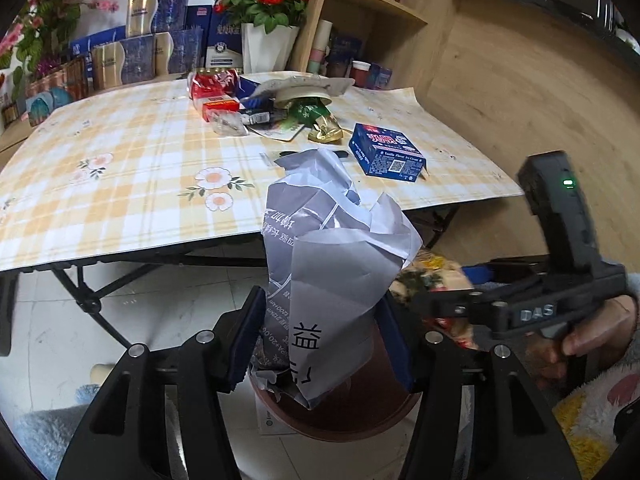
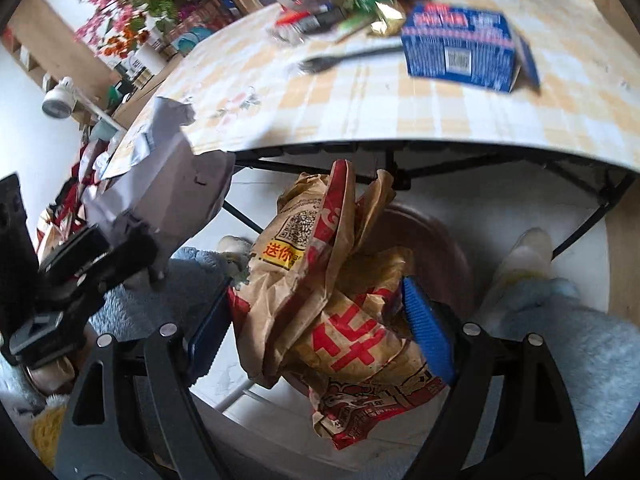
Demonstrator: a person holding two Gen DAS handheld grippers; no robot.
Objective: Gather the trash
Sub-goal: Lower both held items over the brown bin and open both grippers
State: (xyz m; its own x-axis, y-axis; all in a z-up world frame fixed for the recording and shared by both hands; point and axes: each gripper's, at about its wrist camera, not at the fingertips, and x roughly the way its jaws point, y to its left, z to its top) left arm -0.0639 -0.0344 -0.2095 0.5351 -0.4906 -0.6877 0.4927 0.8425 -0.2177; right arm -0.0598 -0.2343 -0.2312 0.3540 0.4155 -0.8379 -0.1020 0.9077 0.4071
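Note:
My left gripper (image 1: 320,344) is shut on a crumpled grey-white printed paper (image 1: 332,280) and holds it above a brown round bin (image 1: 344,420) on the floor. My right gripper (image 2: 320,328) is shut on a crumpled brown paper bag with red print (image 2: 328,312), also over the brown bin (image 2: 436,240). The left gripper with its paper (image 2: 168,184) shows at the left of the right wrist view. The right gripper's body (image 1: 560,296) shows at the right of the left wrist view. More trash lies on the table: a blue box (image 1: 386,152), a gold wrapper (image 1: 326,130), a green wrapper (image 1: 306,110).
A folding table with a yellow checked cloth (image 1: 120,168) stands just ahead, above the bin. A red can pack (image 1: 214,84), a roll of tape and boxes sit at its far side. Flower pot (image 1: 268,48) and wooden shelves (image 1: 372,20) stand behind. The person's slippered foot (image 2: 524,256) is beside the bin.

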